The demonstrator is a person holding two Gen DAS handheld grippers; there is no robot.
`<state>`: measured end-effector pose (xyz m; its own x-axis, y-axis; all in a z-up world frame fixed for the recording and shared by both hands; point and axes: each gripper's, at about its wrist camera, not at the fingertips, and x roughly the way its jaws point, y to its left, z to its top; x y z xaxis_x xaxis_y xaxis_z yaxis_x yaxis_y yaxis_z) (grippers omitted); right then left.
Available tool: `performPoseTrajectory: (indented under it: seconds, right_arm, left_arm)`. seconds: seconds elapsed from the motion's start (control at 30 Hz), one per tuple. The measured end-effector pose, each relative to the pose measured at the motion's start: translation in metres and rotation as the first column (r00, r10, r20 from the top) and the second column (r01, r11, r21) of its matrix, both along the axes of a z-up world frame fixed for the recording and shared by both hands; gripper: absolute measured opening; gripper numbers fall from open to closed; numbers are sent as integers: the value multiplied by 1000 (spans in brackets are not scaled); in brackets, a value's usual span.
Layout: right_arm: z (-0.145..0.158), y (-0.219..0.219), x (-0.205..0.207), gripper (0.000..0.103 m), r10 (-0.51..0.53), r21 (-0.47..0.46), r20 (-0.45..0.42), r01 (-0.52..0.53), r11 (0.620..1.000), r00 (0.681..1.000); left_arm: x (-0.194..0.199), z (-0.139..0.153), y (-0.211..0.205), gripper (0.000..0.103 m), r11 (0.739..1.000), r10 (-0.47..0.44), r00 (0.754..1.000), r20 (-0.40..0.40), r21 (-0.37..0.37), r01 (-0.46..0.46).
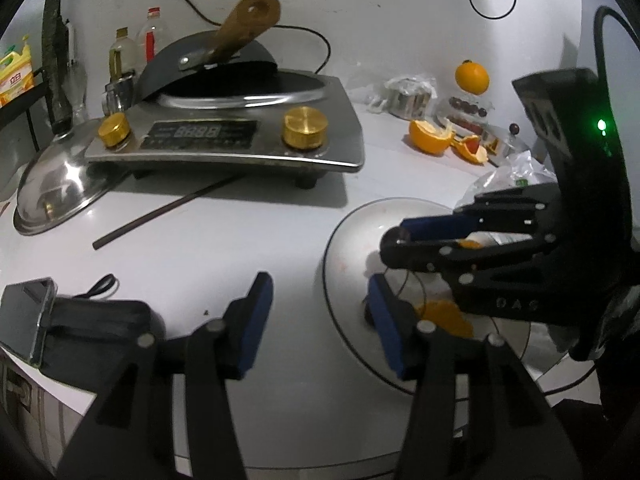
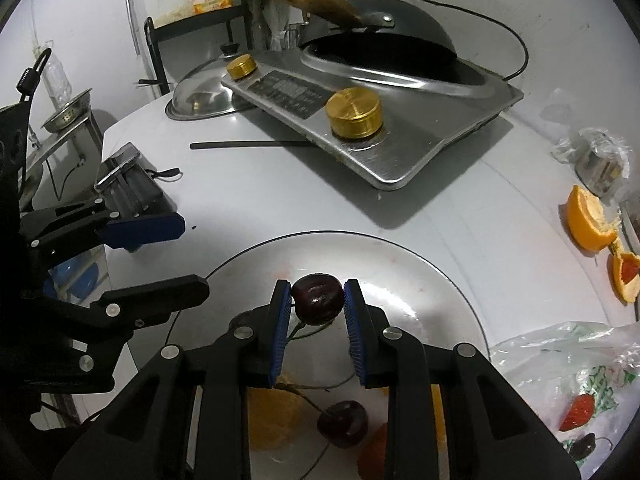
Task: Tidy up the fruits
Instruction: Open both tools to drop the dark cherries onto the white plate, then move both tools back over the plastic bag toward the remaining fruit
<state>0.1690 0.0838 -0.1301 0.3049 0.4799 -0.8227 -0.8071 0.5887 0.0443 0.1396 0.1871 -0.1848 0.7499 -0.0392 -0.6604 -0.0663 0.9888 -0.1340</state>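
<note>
Holding a cherry over the plate

The right gripper point(image 2: 316, 300) is clamping a dark cherry point(image 2: 318, 299) between its blue pads point(image 2: 282, 332), jaws standing narrow, the cherry's stem trailing down behind the left pad. The gripper is pointing steeply down over the clear glass plate point(image 2: 420, 264), which is sitting on the white table point(image 2: 280, 196) in front of the steel cooker point(image 2: 404, 140).

A second cherry point(image 2: 343, 423) is lying on the near part of the plate, under the gripper body, beside orange pieces point(image 2: 272, 416).

The left gripper point(image 1: 320, 320) is standing partly open with nothing between its pads, positioned at the plate's left edge; its right pad is hanging over the rim, its left pad over bare table.

Orange peels point(image 1: 432, 136) are lying on the table to the right of the cooker, and a whole orange point(image 1: 472, 77) is sitting behind them near the wall. A plastic bag point(image 2: 568, 352) with a strawberry point(image 2: 577, 418) in it is lying just right of the plate
</note>
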Motion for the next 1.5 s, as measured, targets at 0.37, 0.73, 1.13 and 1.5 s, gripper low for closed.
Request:
performPoseTrajectory:
  seconds: [0.37, 0.73, 1.13, 1.5]
  right_arm:
    - [7, -6, -6, 39, -4, 3, 28, 4, 1000, 1000]
    - [28, -45, -13, 39, -45, 39, 64, 42, 998, 997]
    - [46, -100, -18, 39, -119, 73, 97, 113, 991, 988]
    - [50, -163, -18, 39, -210, 92, 107, 200, 975, 972]
  left_arm:
    - [-7, 6, -3, 52, 1000, 5, 1000, 10, 11, -5]
    - [-13, 21, -25, 52, 999, 13, 999, 39, 35, -15]
    - [-8, 34, -68, 53, 997, -38, 997, 62, 66, 34]
    - [5, 41, -120, 53, 991, -107, 992, 66, 85, 101]
